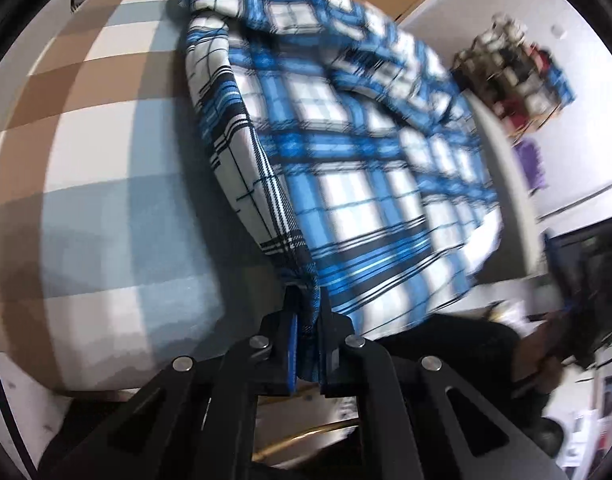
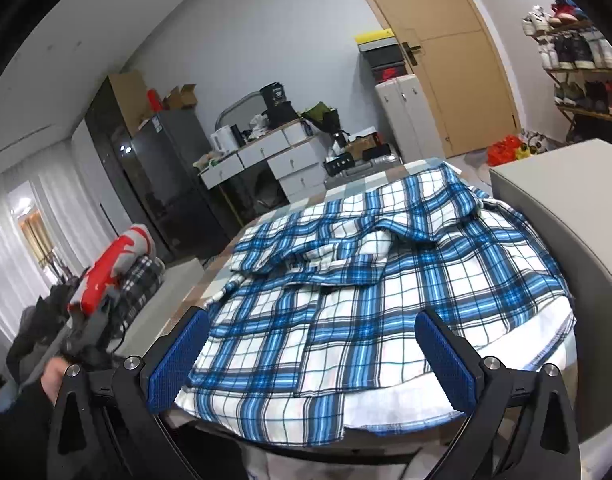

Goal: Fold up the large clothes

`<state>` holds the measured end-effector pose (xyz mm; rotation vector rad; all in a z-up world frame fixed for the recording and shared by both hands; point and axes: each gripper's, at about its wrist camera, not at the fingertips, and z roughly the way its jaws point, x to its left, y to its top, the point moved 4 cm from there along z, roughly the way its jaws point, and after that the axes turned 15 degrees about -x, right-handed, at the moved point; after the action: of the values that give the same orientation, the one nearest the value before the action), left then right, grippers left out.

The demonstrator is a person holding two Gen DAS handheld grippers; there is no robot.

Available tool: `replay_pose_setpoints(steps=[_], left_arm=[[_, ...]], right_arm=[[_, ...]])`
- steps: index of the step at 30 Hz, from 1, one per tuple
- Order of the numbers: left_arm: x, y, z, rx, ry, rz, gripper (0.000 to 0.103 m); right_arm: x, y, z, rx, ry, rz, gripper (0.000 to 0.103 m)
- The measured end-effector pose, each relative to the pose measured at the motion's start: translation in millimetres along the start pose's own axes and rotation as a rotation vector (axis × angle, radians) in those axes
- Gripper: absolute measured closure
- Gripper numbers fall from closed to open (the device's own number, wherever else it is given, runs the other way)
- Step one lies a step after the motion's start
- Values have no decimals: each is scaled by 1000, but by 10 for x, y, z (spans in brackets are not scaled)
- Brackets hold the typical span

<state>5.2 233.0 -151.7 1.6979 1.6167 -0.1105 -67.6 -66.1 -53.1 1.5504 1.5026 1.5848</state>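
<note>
- Lying spread and rumpled over the checked brown, white and grey-blue bed cover (image 1: 97, 128): the large blue, white and black plaid cotton shirt (image 2: 386, 280), sleeves bunched across the middle, hem hanging toward the near edge in the right wrist view.
- Clamping tight on a pinched edge of that plaid shirt (image 1: 346, 168): the left black two-finger gripper with blue pads (image 1: 308, 344), cloth bunching between the closed fingers and rising from them as a taut ridge.
- Hovering spread wide just above the shirt's near hem, holding nothing: the right black gripper with blue ribbed pads (image 2: 314, 356), cloth visible between the fingers but not pressed.
- Judging the step in hand: lifting one side edge to carry it over toward the middle as a first fold.
- Doing it well, likely: keeping the pinch deep enough to hold every layer, since thin woven cotton slips out of a shallow bite.
- Raising only enough to clear the bunched sleeves, then carrying across level, avoiding dragging the whole shirt along the cover.
- Bringing the free right gripper down on the matching point of the hem, so both ends of the edge travel together and the fold line stays straight.
- Watching the tangled sleeves in the middle: probably worth flattening first, or lumps getting trapped under the fold.
</note>
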Motion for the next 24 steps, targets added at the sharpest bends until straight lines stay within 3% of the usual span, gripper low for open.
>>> replay_pose_setpoints(steps=[4,6,10,14,18,19,20,21,22,24], left_arm=[[-251,179,-89,-49,-130,-25,101],[-358,270,-89,-64,-161,-32,101],[-551,473,-19,-48,-260,-46,101],[-561,630,51,-34,-344,-96,101],[-513,689,85,-42,-414,-136,101],[-501,681,67,-45,-430,-133,101],[-489,667,67,-47,-439,-124,101],[-458,649,79,-47,-430,-116,101],[-419,632,95,-51,-407,-114,101],[-370,605,146,-42,-358,-93,99]], right_arm=[[294,-137,87,61,86,-71,0],[508,-240,172,107,155,-118,0],[1007,-517,521,291,289,-214,0],[1329,-702,1020,428,292,-314,0],[1378,-822,1448,466,252,-407,3],[1345,-818,1544,464,245,-406,13],[1307,-802,1620,463,253,-383,33],[1254,-784,1680,464,262,-343,43],[1198,-764,1707,467,266,-301,67],[1126,-741,1720,453,302,-219,98]])
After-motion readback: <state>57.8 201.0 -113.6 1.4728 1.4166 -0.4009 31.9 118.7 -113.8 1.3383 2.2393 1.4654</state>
